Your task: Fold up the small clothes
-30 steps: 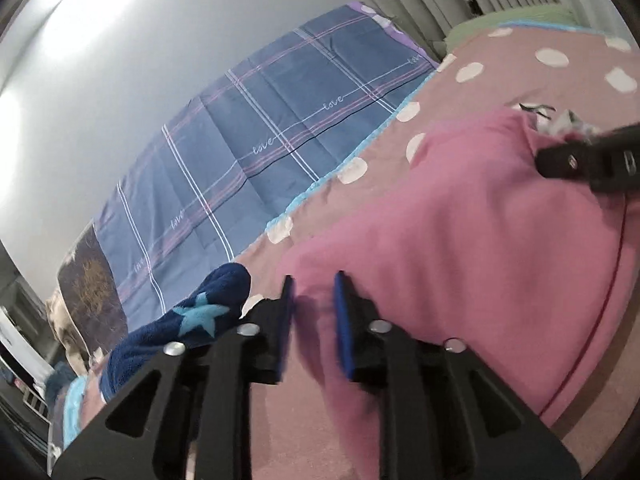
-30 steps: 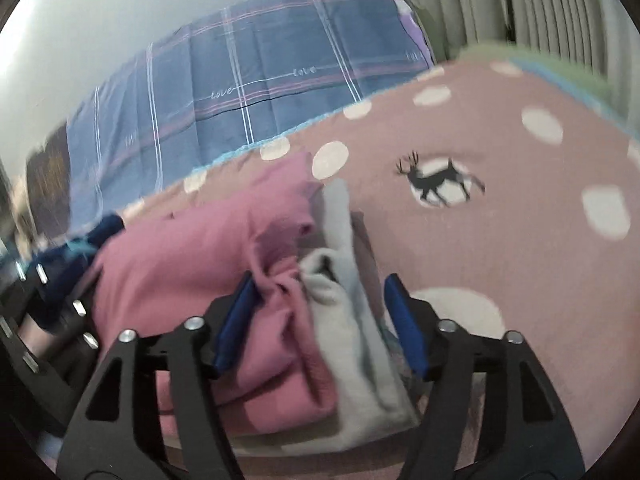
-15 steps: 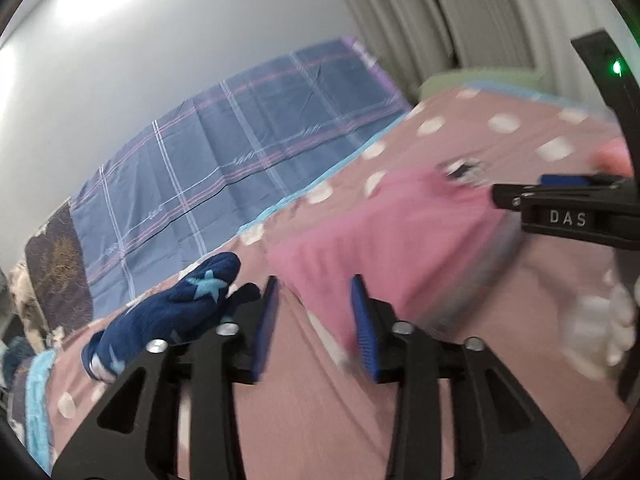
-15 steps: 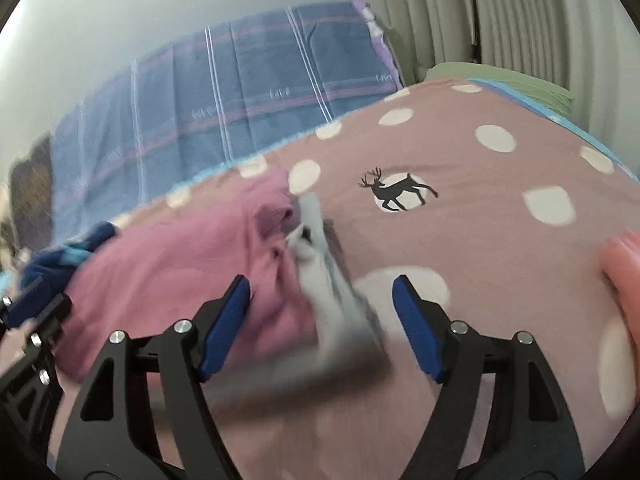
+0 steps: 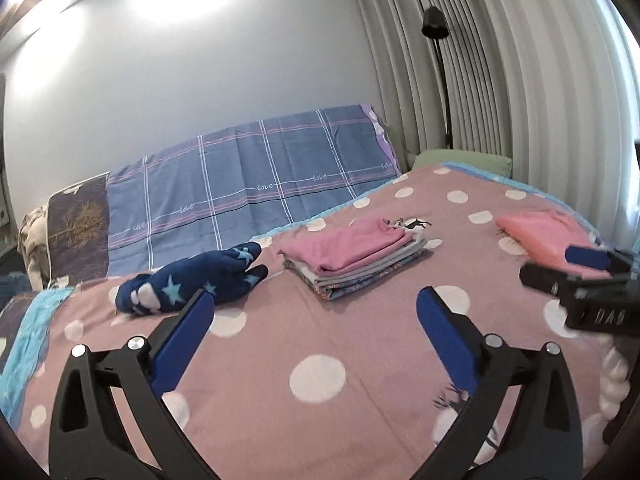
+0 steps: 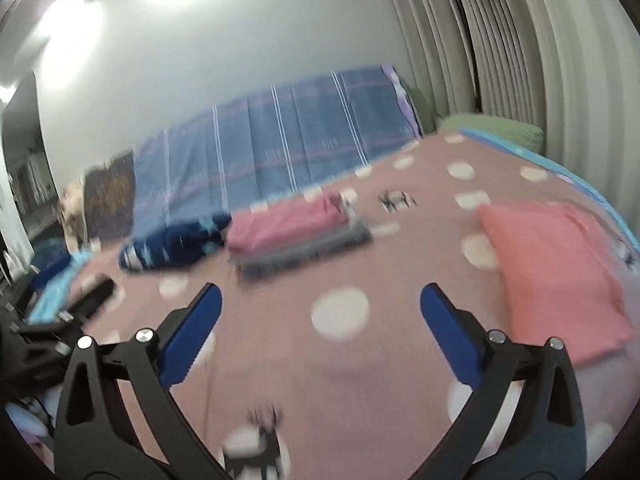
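Note:
A stack of folded clothes (image 5: 352,258) with a pink garment on top lies mid-bed on the dotted pink bedspread (image 5: 320,344); it also shows, blurred, in the right wrist view (image 6: 296,236). A coral-pink garment (image 5: 540,236) lies spread at the right, also in the right wrist view (image 6: 556,272). A navy star-patterned garment (image 5: 192,280) lies crumpled at the left. My left gripper (image 5: 316,320) is open and empty, well back from the stack. My right gripper (image 6: 320,316) is open and empty; it shows at the right edge of the left wrist view (image 5: 580,280).
A blue plaid cover (image 5: 248,192) rises behind the bed against the grey wall. Curtains (image 5: 520,60) and a black floor lamp (image 5: 436,28) stand at the right. A green pillow (image 5: 460,158) lies at the far corner.
Both grippers have pulled back and up from the pink garment, which now rests on the stack. Both grippers have opened wider. The right wrist view is still blurred from motion.

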A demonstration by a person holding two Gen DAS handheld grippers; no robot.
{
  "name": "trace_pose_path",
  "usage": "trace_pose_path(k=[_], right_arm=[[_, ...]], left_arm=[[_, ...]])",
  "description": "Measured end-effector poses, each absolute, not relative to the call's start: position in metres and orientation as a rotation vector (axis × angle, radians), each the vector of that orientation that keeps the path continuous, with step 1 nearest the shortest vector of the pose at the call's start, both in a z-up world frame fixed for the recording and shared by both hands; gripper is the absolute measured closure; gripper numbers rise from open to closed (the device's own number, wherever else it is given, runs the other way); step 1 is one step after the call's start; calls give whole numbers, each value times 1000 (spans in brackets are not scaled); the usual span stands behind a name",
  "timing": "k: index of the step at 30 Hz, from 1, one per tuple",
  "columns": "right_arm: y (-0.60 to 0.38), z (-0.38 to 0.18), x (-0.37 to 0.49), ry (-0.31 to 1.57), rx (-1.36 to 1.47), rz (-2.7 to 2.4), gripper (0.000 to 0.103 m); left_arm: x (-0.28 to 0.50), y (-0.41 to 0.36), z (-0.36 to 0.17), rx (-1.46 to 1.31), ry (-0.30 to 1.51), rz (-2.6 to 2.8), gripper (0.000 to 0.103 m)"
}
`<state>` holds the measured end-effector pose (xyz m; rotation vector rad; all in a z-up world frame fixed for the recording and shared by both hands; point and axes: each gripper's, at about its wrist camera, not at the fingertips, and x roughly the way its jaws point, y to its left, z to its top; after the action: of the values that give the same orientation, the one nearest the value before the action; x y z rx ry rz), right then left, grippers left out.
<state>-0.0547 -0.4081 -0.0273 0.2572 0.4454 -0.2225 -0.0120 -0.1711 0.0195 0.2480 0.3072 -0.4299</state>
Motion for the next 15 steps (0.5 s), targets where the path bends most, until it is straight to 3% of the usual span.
trace_pose_path(k=[15], right_arm=[[-361,-7,-127,470,221,-272,2]], left_arm=[[-65,-115,18,101,453,-372,1]])
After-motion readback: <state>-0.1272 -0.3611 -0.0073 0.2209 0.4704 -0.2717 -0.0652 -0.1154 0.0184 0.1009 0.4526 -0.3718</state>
